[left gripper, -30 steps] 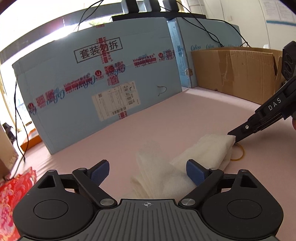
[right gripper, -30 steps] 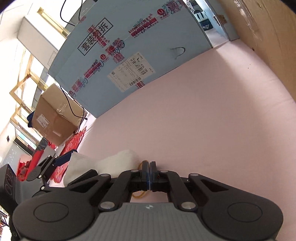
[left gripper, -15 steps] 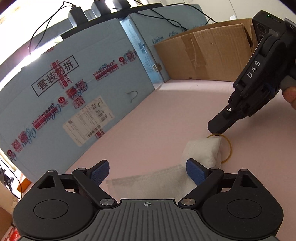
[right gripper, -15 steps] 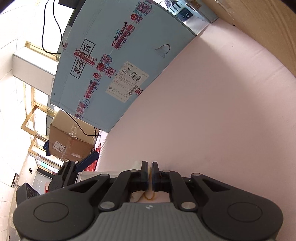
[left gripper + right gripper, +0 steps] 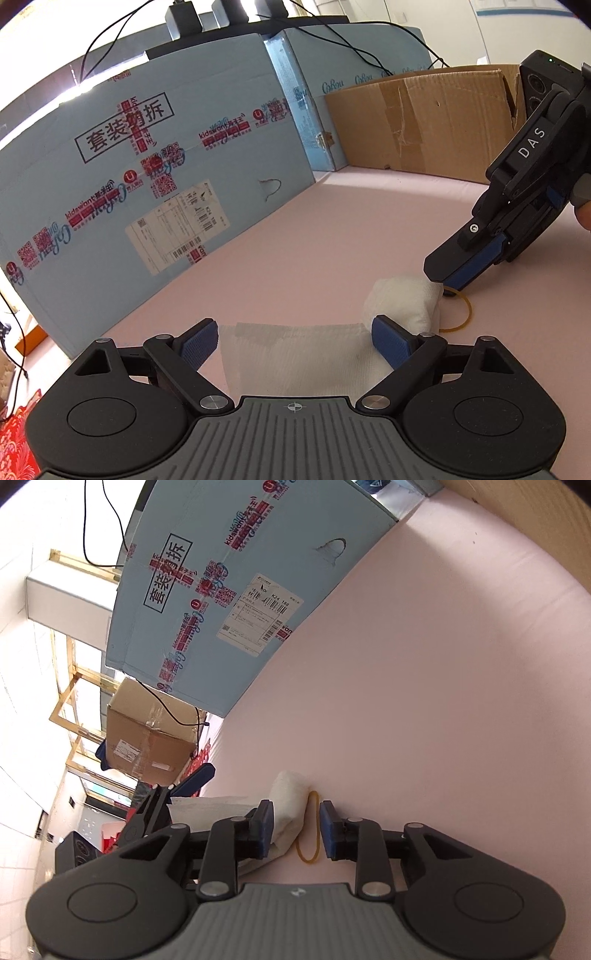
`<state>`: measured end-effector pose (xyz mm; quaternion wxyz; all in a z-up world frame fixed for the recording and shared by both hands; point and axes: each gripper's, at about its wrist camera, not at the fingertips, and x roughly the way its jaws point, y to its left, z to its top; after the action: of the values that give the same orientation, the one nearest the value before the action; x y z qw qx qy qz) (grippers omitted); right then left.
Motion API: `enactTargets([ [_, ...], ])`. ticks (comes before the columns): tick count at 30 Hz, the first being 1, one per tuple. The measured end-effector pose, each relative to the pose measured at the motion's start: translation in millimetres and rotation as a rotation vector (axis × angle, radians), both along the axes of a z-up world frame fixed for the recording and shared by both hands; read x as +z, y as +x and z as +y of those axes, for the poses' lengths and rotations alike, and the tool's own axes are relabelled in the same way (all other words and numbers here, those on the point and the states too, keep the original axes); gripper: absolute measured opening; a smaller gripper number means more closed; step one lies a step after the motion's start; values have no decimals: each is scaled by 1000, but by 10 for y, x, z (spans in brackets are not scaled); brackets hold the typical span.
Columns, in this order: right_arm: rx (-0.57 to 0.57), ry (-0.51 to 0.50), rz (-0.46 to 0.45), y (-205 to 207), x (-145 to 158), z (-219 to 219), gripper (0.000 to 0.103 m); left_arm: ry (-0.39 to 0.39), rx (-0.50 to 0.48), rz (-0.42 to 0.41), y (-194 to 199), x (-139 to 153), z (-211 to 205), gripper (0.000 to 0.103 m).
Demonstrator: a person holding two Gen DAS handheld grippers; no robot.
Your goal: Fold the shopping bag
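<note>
The white shopping bag (image 5: pixel 295 354) lies flat on the pink tabletop (image 5: pixel 332 229), its right end rolled into a thick pad (image 5: pixel 402 302). My left gripper (image 5: pixel 293 328) stands open, its blue pads on either side of the flat part. A yellow rubber band (image 5: pixel 469 308) lies just right of the rolled end. My right gripper (image 5: pixel 439 280) points down at that spot and its jaws are opening. In the right wrist view the rolled end (image 5: pixel 288 805) and the rubber band (image 5: pixel 316 805) sit between the right gripper's (image 5: pixel 295 808) parted pads, unclamped.
A large blue printed carton (image 5: pixel 147 166) walls the back left. A brown cardboard box (image 5: pixel 424 122) stands at the back right. Cables hang over the cartons. Red patterned material (image 5: pixel 14 435) lies off the table's left edge. A finger (image 5: pixel 583 218) shows behind the right gripper.
The right gripper's jaws, shut at the bag's end and the band, have parted. The bag has gone from a crumpled heap to a flat strip with a rolled end.
</note>
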<state>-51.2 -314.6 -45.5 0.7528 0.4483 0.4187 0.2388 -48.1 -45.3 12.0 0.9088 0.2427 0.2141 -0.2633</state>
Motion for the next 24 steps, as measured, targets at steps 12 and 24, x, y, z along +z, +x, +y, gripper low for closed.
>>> enactTargets([
  [12,-18,10,-8,-84,-56,6,2,-1,3,-7,4,-4,8,92],
  [24,-72,159,-3,-81,-163,-91,2,19,7,-45,-42,-25,-7,92],
])
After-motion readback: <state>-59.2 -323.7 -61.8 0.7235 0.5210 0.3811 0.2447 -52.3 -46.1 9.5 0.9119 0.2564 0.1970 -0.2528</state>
